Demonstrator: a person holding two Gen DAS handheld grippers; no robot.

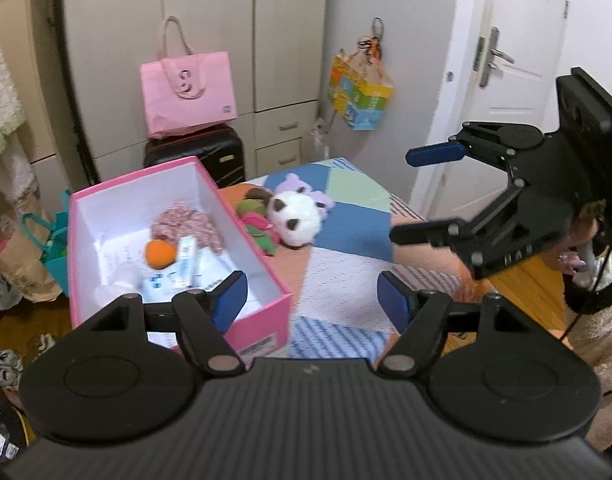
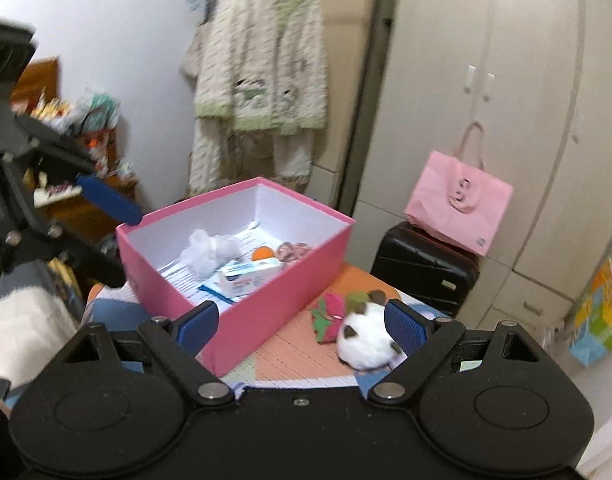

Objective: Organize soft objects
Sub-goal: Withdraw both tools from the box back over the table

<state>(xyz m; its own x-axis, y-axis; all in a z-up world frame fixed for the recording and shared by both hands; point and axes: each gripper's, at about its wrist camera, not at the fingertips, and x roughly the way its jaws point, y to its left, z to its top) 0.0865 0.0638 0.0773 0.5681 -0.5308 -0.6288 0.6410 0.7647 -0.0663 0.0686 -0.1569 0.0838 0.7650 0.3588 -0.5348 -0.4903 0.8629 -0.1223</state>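
Right gripper [image 2: 302, 326] open, hiding panda plush [image 2: 363, 338] (partly).

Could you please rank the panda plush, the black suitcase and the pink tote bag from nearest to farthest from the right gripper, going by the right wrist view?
1. Panda plush: on the patchwork cover, just ahead of the open right gripper, by its right-side finger.
2. Black suitcase: behind the table, to the right.
3. Pink tote bag: on top of the suitcase, against the wardrobe.

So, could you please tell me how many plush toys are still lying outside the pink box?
3, clustered beside the pink box: white panda plush, purple plush behind it, green-and-pink plush nearest the box. Others may be hidden.
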